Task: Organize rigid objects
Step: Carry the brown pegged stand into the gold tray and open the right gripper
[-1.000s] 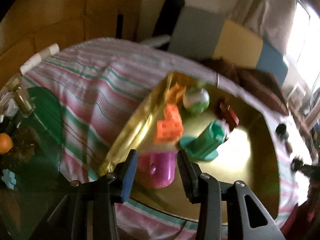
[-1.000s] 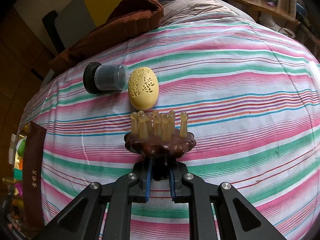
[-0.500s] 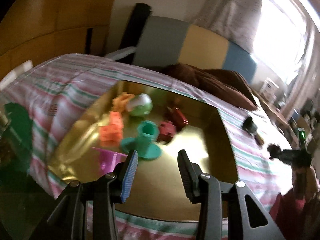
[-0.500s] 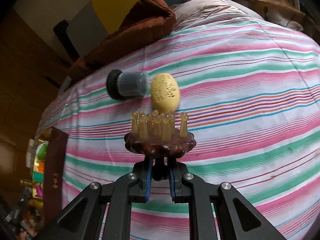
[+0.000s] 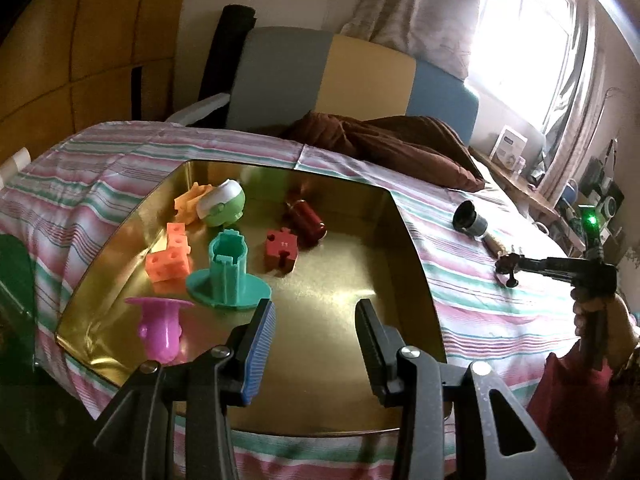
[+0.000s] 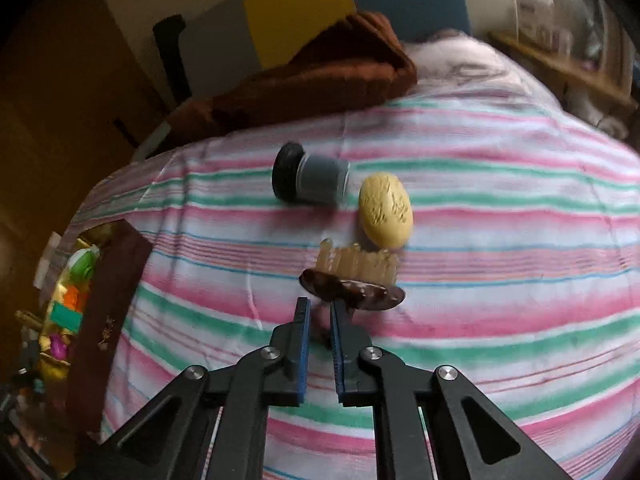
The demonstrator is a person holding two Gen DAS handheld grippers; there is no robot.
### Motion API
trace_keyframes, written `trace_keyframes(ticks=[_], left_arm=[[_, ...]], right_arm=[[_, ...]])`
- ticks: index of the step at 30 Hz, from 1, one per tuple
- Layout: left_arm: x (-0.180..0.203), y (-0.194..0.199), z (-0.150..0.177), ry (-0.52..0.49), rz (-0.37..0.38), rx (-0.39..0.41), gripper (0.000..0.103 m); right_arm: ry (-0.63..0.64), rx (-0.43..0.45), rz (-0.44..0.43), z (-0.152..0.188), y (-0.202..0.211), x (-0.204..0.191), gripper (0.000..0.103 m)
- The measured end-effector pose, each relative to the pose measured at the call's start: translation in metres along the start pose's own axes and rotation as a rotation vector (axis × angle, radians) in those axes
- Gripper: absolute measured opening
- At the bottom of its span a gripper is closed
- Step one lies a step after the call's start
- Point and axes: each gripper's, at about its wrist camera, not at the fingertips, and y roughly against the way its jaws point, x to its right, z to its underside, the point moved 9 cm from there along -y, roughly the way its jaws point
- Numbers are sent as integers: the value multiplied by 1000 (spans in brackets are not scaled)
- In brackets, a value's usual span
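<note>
My left gripper [image 5: 314, 334] is open and empty, hovering over the near part of the gold tray [image 5: 404, 224]. In the tray lie a magenta toy [image 5: 158, 322], a teal toy [image 5: 228, 276], orange blocks [image 5: 168, 260], a green-and-white ball [image 5: 222, 202], a red puzzle piece [image 5: 282, 250] and a dark red cylinder [image 5: 308, 218]. My right gripper [image 6: 318, 320] is shut on the stem of a brown massager with amber pegs [image 6: 352, 276], tilted above the striped bedcover [image 6: 500, 280]. It also shows in the left wrist view [image 5: 510, 266].
A grey jar with a black lid [image 6: 310, 178] and a yellow carved egg [image 6: 386, 210] lie on the bedcover beyond the massager. The tray's brown wall [image 6: 108, 312] stands at the left. A brown pillow [image 5: 384, 140] lies at the headboard.
My left gripper drew back and rose from the magenta toy, which stays in the tray. My right gripper lifted the massager and swung left toward the tray, tilting it.
</note>
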Motion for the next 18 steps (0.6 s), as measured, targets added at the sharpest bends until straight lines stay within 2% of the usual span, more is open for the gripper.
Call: trace_keyframes(ticks=[2,6,10,18], left_arm=[[2,-2,2,3,9,-11,42],[9,-3,5,-15,26,-13,42],[15,-5,5,-19,36,-15,42],[14,-3,6,-11,29,-14,42]], right_arm=[[-26,-61,92,5,-15,10,16],[-66,-107,86,11,-34,20,18],[-41,-113,109,7,-45,23,17],[-35,-60,-21,2,-26,-2,14]])
